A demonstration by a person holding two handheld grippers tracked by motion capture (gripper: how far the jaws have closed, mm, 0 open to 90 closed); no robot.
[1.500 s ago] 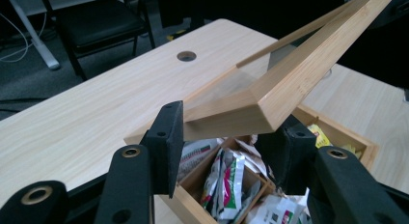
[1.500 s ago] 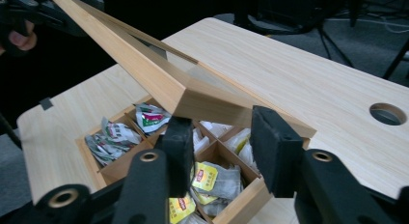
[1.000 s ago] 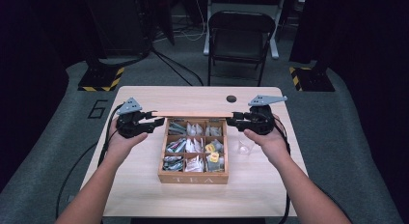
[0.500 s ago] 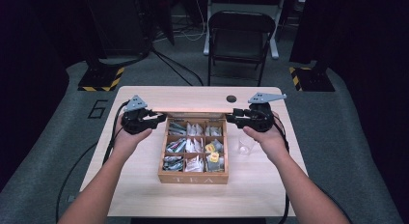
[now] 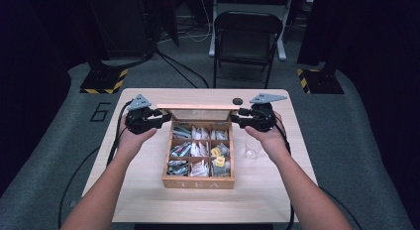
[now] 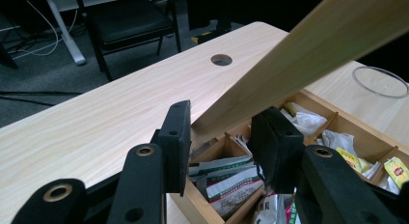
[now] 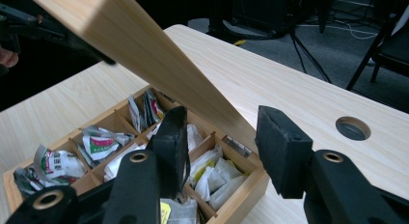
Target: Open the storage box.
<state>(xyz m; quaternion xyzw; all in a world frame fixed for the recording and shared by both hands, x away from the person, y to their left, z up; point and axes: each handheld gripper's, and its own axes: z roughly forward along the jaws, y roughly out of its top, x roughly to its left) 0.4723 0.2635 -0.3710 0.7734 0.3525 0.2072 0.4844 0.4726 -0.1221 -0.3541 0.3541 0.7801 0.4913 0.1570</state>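
A wooden tea box (image 5: 198, 183) holds several compartments of tea bags (image 5: 198, 150). Its hinged lid (image 5: 198, 107) stands raised over the back edge. My left gripper (image 5: 163, 117) is at the lid's left end; its jaws have just been closing, and in the left gripper view (image 6: 219, 137) the pads press on the lid (image 6: 308, 50). My right gripper (image 5: 236, 118) is at the lid's right end. Its jaws have just been opening and straddle the lid (image 7: 159, 55) loosely in the right gripper view (image 7: 222, 132).
An empty clear glass (image 5: 252, 149) stands on the table just right of the box, under my right wrist. A round cable hole (image 5: 237, 100) lies behind the lid. A folding chair (image 5: 245, 36) stands beyond the table's far edge.
The lid has swung up higher, and both grippers have risen with its ends. The left jaws have closed in on the lid and the right jaws have widened.
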